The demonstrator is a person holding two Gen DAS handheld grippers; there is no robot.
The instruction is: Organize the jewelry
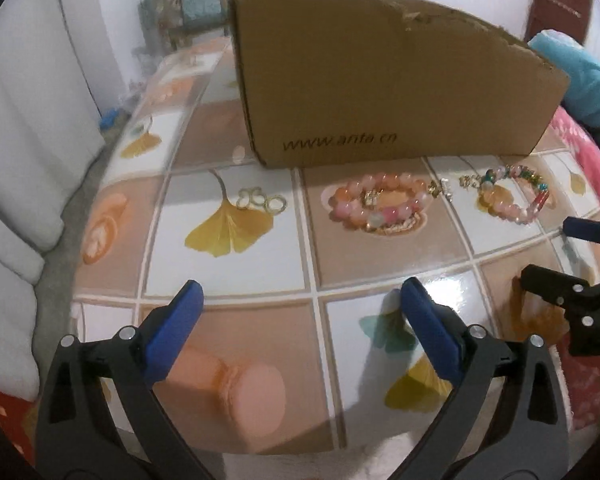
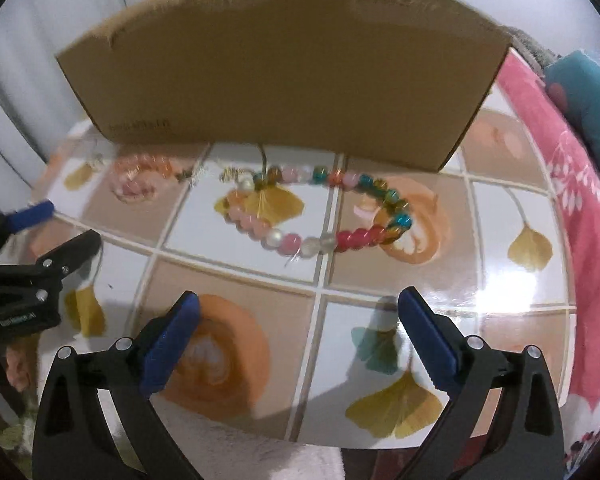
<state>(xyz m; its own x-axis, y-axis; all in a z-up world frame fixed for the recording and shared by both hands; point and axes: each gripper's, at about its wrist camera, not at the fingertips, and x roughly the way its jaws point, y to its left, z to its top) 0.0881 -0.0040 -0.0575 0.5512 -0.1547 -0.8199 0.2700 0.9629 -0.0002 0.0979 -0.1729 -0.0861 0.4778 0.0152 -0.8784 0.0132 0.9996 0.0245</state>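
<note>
From the left wrist, the left gripper [image 1: 300, 300] hangs low over the table [image 1: 228, 280] with its blue fingers [image 1: 180, 320] spread wide and nothing between them. Ahead, a cardboard box [image 1: 380, 80] stands on the table, its top edge torn ragged toward the right. In front of the box lie three lots of jewelry: a small cluster of gold rings [image 1: 260, 200] on the left, a heap of pink bracelets [image 1: 378, 204] in the middle, coiled on one another with a gold charm, and a mixed bracelet [image 1: 512, 192] on the right, of pink, teal and red beads. Between the last two sit small gold pieces, too small to make out. The right gripper [image 1: 556, 256] enters at the right edge, mostly cut off; its fingers stand apart. From the right wrist, the right gripper [image 2: 300, 300] is likewise released and empty over the table [image 2: 500, 280]. The mixed bracelet [image 2: 320, 212] lies just beyond the fingers [image 2: 428, 336], near the foot of the box [image 2: 280, 60]: a flattened loop whose long axis runs left to right, the pale pink and pearl beads at the left end, the teal, amber and red ones at the right. This view is motion-blurred, so the pink bracelets [image 2: 140, 180] farther left show only as a smear. The left gripper [image 2: 60, 224] pokes in at the left edge, fingers parted.
</note>
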